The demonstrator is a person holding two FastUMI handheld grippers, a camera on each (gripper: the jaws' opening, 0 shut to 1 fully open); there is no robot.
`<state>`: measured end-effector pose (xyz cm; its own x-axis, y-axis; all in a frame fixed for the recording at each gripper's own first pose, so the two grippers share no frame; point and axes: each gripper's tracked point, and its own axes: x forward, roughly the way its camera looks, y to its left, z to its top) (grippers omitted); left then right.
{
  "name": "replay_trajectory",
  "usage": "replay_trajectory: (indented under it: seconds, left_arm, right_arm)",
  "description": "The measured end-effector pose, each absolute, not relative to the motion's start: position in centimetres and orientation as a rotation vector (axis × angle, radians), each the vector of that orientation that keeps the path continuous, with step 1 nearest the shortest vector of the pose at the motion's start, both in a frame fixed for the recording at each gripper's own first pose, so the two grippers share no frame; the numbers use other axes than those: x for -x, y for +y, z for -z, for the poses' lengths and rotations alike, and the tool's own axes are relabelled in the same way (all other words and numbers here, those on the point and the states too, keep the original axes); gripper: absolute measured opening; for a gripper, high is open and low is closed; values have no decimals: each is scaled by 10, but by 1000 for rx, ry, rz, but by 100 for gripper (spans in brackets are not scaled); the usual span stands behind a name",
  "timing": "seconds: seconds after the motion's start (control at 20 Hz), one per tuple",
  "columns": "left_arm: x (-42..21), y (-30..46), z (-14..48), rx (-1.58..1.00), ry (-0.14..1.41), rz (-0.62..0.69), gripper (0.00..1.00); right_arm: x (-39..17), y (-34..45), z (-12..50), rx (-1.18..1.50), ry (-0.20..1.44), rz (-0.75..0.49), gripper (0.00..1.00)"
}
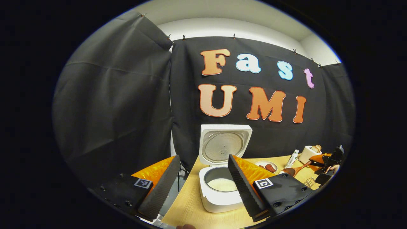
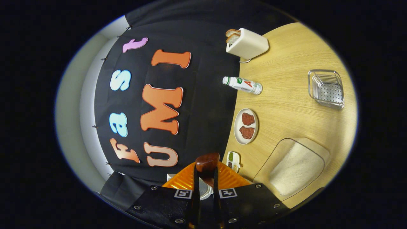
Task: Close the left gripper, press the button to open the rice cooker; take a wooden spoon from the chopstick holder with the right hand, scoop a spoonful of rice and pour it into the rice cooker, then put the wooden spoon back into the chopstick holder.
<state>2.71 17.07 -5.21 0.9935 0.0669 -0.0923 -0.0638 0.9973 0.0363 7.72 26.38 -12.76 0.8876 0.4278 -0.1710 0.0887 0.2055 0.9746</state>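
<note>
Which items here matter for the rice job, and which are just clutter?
In play: rice cooker, lid up; wooden spoon held in the right tool; clear tray of rice; left tool, open.

Clutter: toaster with bread; bottle; plate with two reddish pieces; metal rack.

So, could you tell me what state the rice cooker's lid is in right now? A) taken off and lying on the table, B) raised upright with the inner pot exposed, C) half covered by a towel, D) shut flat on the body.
B: in the left gripper view the rice cooker has its lid standing upright behind the body, and the inner pot is open to view with something pale, likely rice, in its bottom.
</note>
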Motion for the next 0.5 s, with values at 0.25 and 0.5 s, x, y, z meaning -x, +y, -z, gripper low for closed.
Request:
replay_trajectory:
  seconds: [0.25,0.5]
  left_arm:
    - [-21,183,56,-23,100,-85,100]
    - [-16,197,62,5,111,-112,100]
  right_arm:
    - [-95,316,90,-1302,465,-335,11]
    - [-102,376,68,-1226,480,-423,16]
